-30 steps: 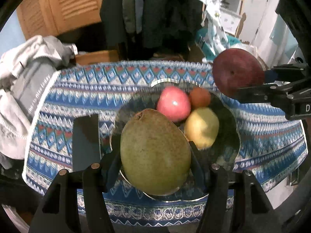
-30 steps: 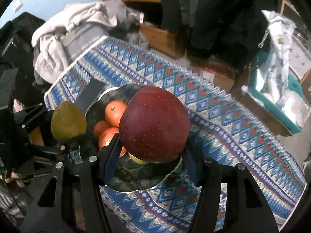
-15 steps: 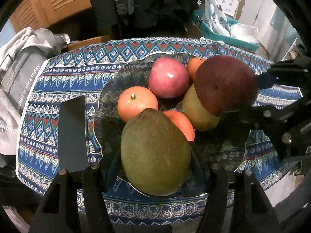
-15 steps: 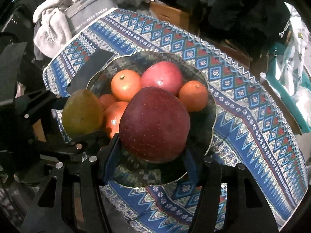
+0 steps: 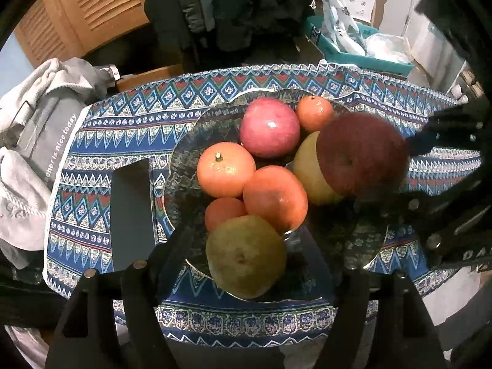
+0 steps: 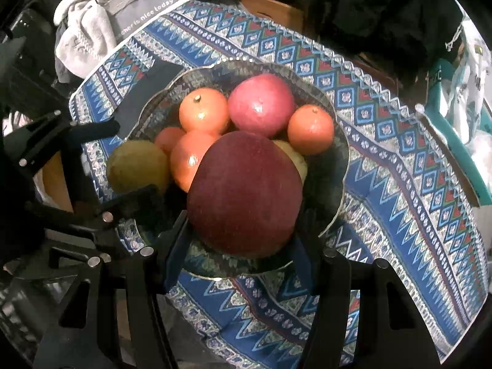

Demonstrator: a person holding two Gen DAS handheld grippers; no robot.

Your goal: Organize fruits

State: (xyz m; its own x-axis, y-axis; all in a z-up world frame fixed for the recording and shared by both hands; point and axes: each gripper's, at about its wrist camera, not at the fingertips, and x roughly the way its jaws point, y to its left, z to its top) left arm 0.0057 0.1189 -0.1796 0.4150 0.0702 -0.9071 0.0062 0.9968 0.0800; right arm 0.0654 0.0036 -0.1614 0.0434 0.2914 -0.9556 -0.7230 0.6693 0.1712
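Observation:
A glass fruit bowl stands on the patterned cloth and holds several oranges, a pink-red apple and a yellow fruit. A green pear lies at the bowl's near rim, loose between the spread fingers of my open left gripper. My right gripper is shut on a dark red apple and holds it low over the bowl, against the yellow fruit.
A dark flat slab lies on the cloth left of the bowl. Grey clothes are heaped off the table's left end. A teal bin with bags stands behind the table. The table's near edge runs just under the grippers.
Both grippers came down over the bowl. My left gripper opened and let the pear go at the bowl's near rim. The dark red apple came lower, still gripped.

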